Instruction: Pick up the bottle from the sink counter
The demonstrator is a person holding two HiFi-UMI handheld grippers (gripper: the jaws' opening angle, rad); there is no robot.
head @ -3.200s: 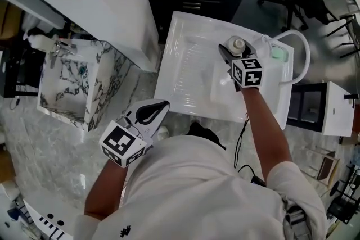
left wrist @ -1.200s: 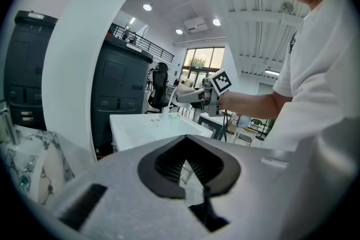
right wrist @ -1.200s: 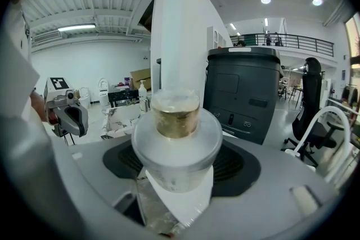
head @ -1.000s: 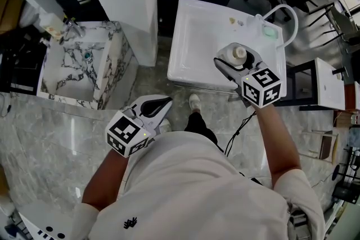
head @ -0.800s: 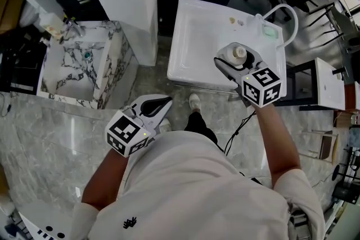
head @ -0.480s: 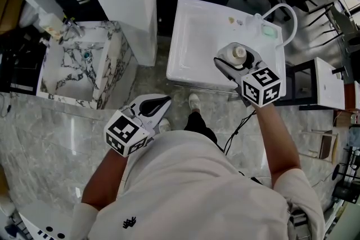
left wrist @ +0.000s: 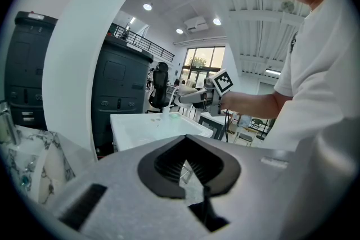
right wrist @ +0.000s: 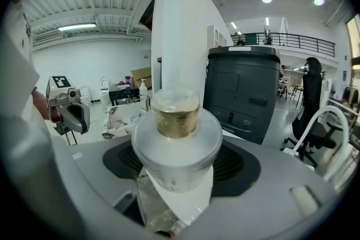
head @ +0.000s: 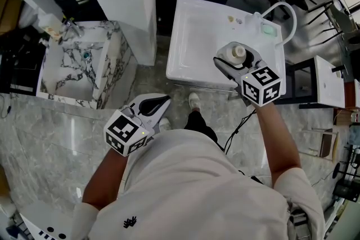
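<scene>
Right claw (head: 236, 59) grasping the bottle (head: 234, 53), centre-right of the head view.
The clear bottle is showing amber liquid, hanging above the white sink's (head: 188, 59) near edge; left claw (head: 160, 103) is sitting clenched and empty, lower left.

The right gripper (right wrist: 179, 168) clamps a translucent bottle (right wrist: 177, 146). Its black ribbed pads (right wrist: 236, 163) press on either side of the body, and the bottle's amber-tinted top (right wrist: 176, 115) rises toward the camera. Behind stand a white column (right wrist: 180, 19) and a dark cabinet (right wrist: 242, 93). The left gripper (right wrist: 72, 111) shows at far left and an office chair (right wrist: 309, 104) at far right.
</scene>
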